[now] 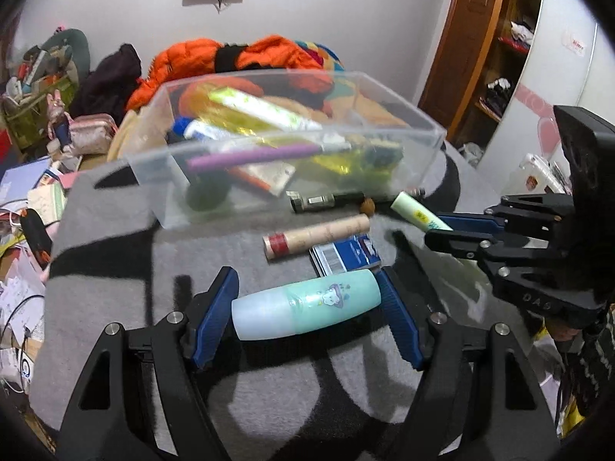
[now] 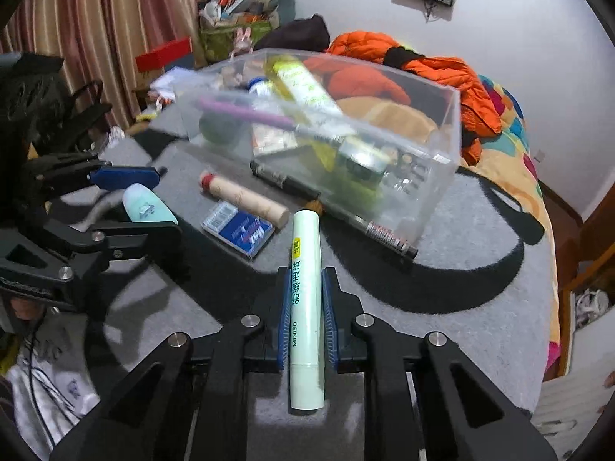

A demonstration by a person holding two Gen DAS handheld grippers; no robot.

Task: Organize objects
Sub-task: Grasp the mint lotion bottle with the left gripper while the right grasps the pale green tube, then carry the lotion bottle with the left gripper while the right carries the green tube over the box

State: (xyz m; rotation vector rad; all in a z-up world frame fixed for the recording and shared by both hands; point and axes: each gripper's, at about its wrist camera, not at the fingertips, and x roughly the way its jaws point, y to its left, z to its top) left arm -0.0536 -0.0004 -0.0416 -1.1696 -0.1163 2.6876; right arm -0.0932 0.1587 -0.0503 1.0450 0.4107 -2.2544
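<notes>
My left gripper is shut on a mint-green bottle with a cartoon print, held crosswise between its blue pads above the grey mat. My right gripper is shut on a pale green MINISO tube, held lengthwise along its fingers. A clear plastic bin holding tubes, a purple pen and other items stands beyond both grippers; it also shows in the right wrist view. The tube in the right gripper also shows in the left wrist view.
On the mat lie a tan cylinder with a red end, a blue card box and a black pen-like rod beside the bin. An orange jacket lies behind. Clutter sits at the left.
</notes>
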